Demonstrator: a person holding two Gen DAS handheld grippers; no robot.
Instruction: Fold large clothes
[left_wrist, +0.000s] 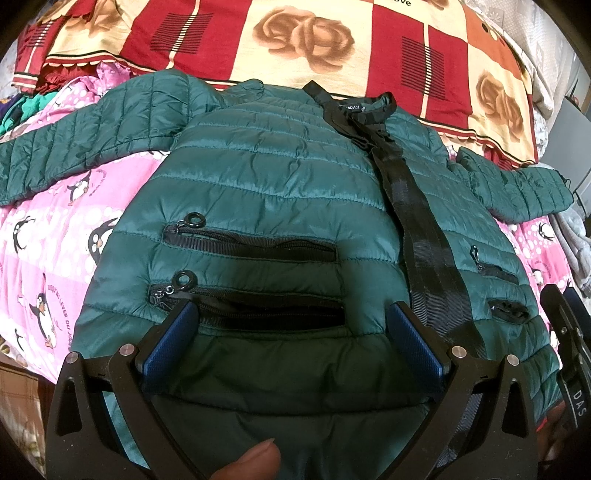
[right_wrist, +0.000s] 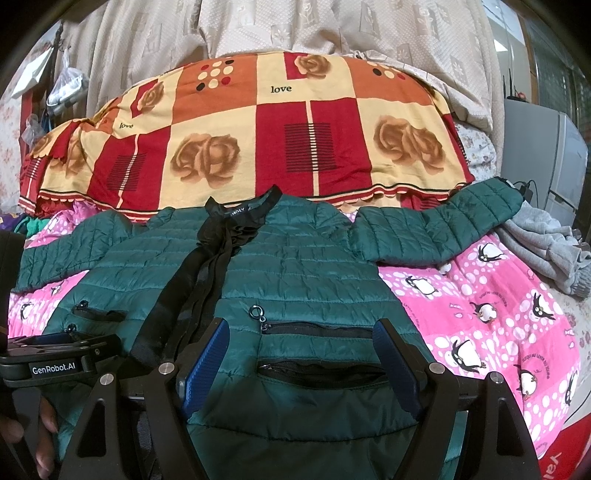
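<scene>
A dark green quilted jacket (left_wrist: 277, 177) lies flat, front up, on the bed, its sleeves spread out to both sides. A black zip placket (left_wrist: 417, 221) runs down from the collar. My left gripper (left_wrist: 293, 310) hovers open over the hem, its blue pads either side of the lower zip pocket (left_wrist: 258, 310). In the right wrist view the same jacket (right_wrist: 303, 266) fills the middle. My right gripper (right_wrist: 301, 326) is open over the other lower pocket (right_wrist: 321, 369). Each gripper shows at the edge of the other's view: the right gripper (left_wrist: 565, 332) and the left gripper (right_wrist: 55, 354).
A pink penguin-print sheet (right_wrist: 480, 314) covers the bed under the jacket. A red and cream rose blanket (right_wrist: 258, 140) is heaped behind the collar. A grey garment (right_wrist: 546, 251) lies at the right edge by a white appliance (right_wrist: 546, 155). A thumb (left_wrist: 255, 461) shows at the bottom.
</scene>
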